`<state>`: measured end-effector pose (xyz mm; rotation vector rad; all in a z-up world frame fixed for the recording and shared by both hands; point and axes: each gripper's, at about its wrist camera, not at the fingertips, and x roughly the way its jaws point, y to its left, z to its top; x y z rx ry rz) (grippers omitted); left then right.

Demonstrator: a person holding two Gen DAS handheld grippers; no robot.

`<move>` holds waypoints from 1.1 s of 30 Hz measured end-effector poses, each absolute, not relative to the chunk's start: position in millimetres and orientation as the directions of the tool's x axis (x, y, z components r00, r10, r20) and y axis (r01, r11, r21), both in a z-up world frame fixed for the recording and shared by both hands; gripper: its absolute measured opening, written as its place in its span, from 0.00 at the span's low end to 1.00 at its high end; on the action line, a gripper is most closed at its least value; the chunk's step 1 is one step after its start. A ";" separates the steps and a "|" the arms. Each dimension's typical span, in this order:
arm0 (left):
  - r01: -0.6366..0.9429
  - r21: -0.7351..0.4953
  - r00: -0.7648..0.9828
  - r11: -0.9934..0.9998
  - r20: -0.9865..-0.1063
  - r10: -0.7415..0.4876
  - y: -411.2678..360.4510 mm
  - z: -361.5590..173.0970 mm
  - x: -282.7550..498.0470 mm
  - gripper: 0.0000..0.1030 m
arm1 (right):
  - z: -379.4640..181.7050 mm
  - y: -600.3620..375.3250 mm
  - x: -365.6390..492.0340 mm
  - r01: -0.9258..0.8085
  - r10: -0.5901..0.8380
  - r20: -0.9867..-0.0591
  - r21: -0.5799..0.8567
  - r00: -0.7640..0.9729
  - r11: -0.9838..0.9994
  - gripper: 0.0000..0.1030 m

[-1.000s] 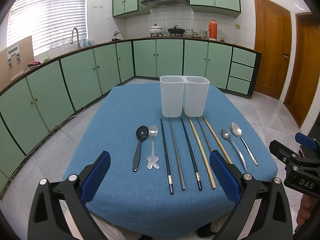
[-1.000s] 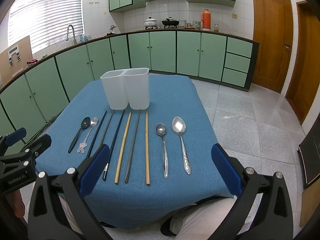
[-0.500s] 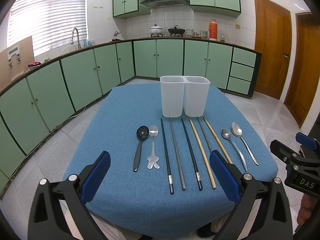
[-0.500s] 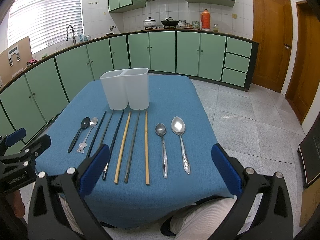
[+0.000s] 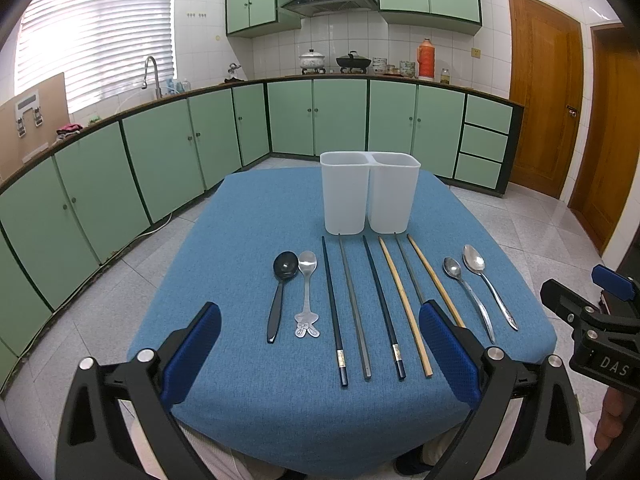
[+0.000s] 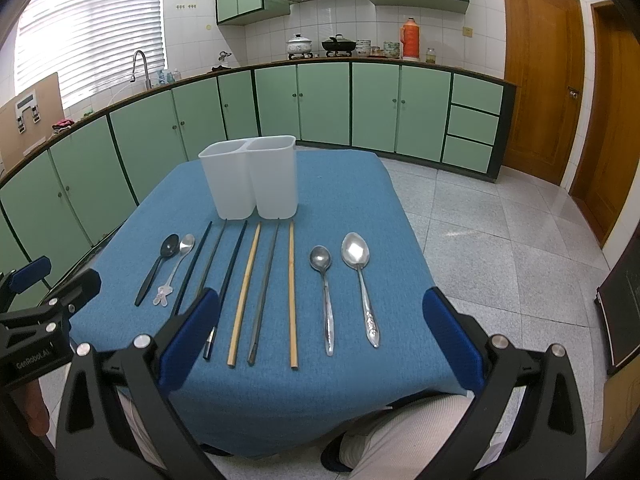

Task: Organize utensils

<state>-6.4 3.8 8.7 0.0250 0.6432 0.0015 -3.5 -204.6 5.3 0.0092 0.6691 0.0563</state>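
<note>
Six chopsticks (image 6: 244,292) and four spoons (image 6: 362,280) lie in a row on the blue surface (image 6: 352,200) before the empty two-compartment holder (image 6: 250,176). Both the left hand-held gripper (image 5: 320,354) and right hand-held gripper (image 6: 320,340) gape wide, holding nothing. The utensils look light, stiff and probably slippery; mid-handle seems the best grip.

green cabinets (image 5: 340,116), orange thermos (image 5: 425,59), pots (image 5: 312,60) on the counter, wooden door (image 5: 544,108)

Right gripper (image 6: 320,336) fingers spread wide, holding nothing — above the blue-clothed counter (image 6: 360,208). Ahead: two-compartment white holder (image 6: 250,176), six chopsticks (image 6: 262,284), four spoons (image 6: 344,280) in one row.
</note>
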 end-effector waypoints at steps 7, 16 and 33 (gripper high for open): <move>0.006 0.025 0.801 1.000 -0.599 0.010 3.7 9.2 -6.7 0.94 | 4.7 -204.1 -2.9 -0.049 0.055 -0.619 0.027 0.783 0.998 0.95; 0.006 0.026 0.801 1.000 -0.599 0.011 3.6 8.9 -6.6 0.94 | 4.1 -202.6 -2.1 -0.049 0.055 -0.619 0.027 0.784 0.998 0.95; 0.003 0.027 0.798 1.000 -0.603 0.014 10.0 7.9 -2.3 0.94 | 0.4 -201.5 2.6 -0.045 0.054 -0.618 0.029 0.785 0.999 0.95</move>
